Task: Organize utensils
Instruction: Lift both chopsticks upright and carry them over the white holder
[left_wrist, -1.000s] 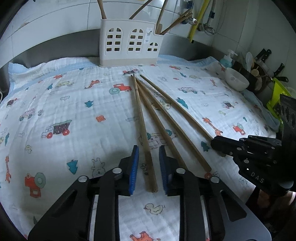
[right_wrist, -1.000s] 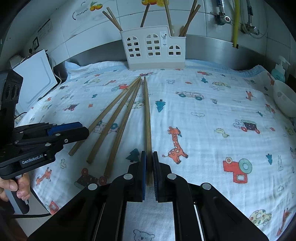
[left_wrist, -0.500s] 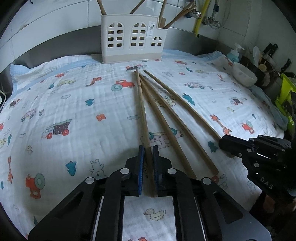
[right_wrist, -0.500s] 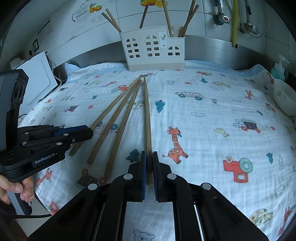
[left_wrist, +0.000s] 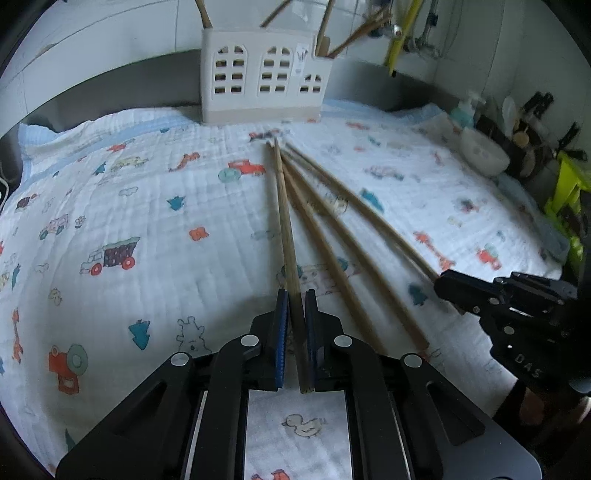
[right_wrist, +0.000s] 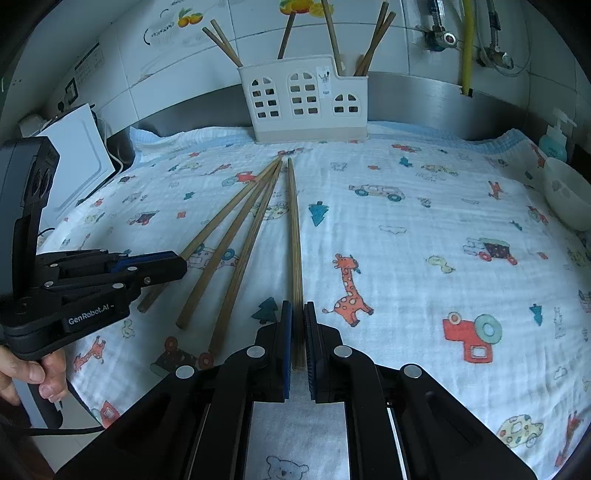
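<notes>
**Two hand-held grippers each clamped on a chopstick laid out before a white utensil holder**

A white utensil holder (right_wrist: 303, 105) with arched window cut-outs stands at the far edge of a white cloth (right_wrist: 406, 258) printed with cartoon trucks, giraffes and trees. Several wooden sticks already stand upright inside the holder.

Four long wooden chopsticks lie on the cloth in front of the holder, fanned out. Their far tips almost meet just in front of the holder's base; their near ends spread apart toward the cameras.

The left gripper (left_wrist: 295, 325) has its jaws closed on the near end of the leftmost chopstick (left_wrist: 286, 225) of the fan, with the blue pads pressing both sides of the wood. Those jaws have just finished closing around it.

The right gripper (right_wrist: 298, 332) is clamped the same way on the near end of the rightmost chopstick (right_wrist: 294, 236).

The two middle chopsticks (right_wrist: 225, 254) lie loose on the cloth between the held ones.

A person's hand (right_wrist: 33, 373) grips the handle of the left gripper, seen at the left edge of the right camera's view.

To the right of the holder, at the cloth's edge, sits a white bowl (right_wrist: 565, 195) with a soap dispenser (right_wrist: 554, 142) behind it.
</notes>
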